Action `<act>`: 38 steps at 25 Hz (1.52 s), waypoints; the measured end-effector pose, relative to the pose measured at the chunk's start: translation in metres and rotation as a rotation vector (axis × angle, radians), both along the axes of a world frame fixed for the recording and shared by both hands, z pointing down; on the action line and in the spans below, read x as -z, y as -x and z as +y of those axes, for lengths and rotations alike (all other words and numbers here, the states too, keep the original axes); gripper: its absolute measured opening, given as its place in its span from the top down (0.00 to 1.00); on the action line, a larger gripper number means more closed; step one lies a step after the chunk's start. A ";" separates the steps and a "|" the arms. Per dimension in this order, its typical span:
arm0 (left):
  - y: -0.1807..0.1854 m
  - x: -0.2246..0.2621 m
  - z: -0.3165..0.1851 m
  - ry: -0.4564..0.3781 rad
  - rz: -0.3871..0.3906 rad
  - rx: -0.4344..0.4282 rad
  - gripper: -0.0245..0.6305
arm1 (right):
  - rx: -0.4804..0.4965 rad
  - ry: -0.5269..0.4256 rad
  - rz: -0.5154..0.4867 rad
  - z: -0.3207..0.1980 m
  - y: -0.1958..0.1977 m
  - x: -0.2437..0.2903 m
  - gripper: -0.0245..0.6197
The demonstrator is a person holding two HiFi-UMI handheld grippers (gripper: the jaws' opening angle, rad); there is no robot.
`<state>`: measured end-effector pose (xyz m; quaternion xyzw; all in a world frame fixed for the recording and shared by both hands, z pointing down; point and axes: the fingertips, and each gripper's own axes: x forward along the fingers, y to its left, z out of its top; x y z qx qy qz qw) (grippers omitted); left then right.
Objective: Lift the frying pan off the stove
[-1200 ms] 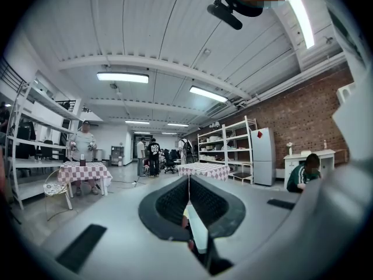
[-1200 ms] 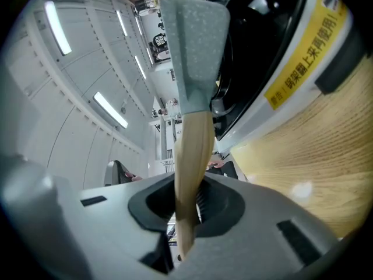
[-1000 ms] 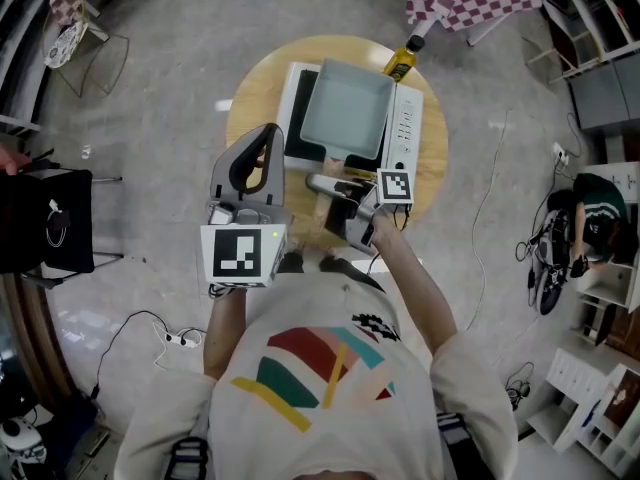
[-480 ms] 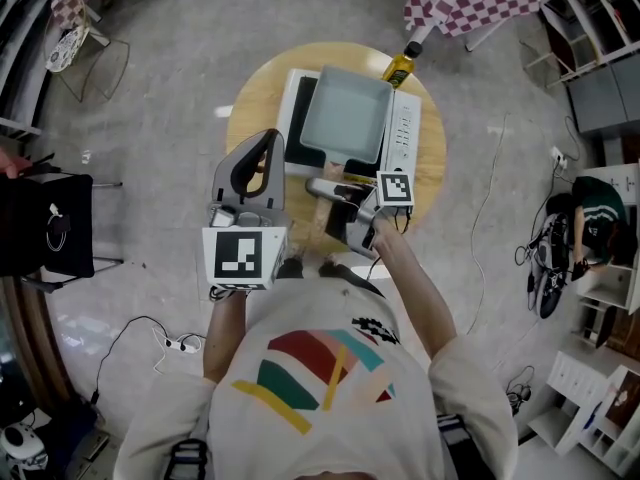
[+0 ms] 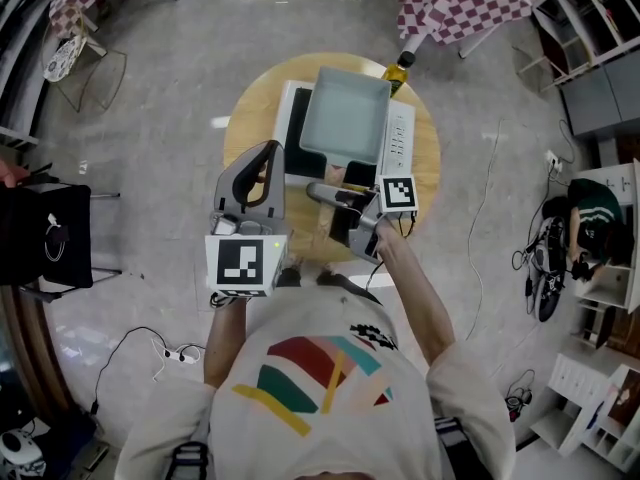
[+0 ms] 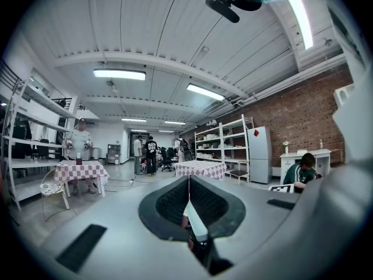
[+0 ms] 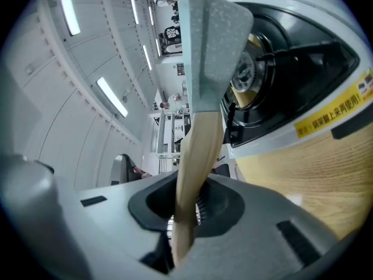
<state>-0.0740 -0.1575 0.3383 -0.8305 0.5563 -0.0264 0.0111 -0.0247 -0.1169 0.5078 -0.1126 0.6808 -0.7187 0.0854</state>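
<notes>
frying pan (image 5: 345, 116) is showing speckled pale grey, handle (image 7: 195, 156) tan wood; stove (image 5: 398, 138) is showing white, black top; tablecloth (image 5: 460, 3) red-white checked.

round wooden table (image 5: 248, 118) at upper centre, a yellow bottle (image 5: 398, 71) at its upper-right edge; checkered tablecloth (image 5: 462, 3) upper right, black chair (image 5: 40, 230) far left.
</notes>
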 end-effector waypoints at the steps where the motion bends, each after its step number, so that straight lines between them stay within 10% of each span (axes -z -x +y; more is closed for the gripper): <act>1: 0.001 0.000 0.000 -0.007 0.000 0.001 0.95 | 0.003 -0.023 0.005 -0.001 0.000 0.005 0.90; 20: 0.004 0.041 0.010 -0.026 0.063 0.023 0.95 | 0.077 -0.436 0.057 -0.004 0.002 0.157 0.90; 38: 0.010 0.085 0.018 -0.099 0.117 0.030 0.95 | 0.131 -0.487 0.027 0.042 0.001 0.206 0.87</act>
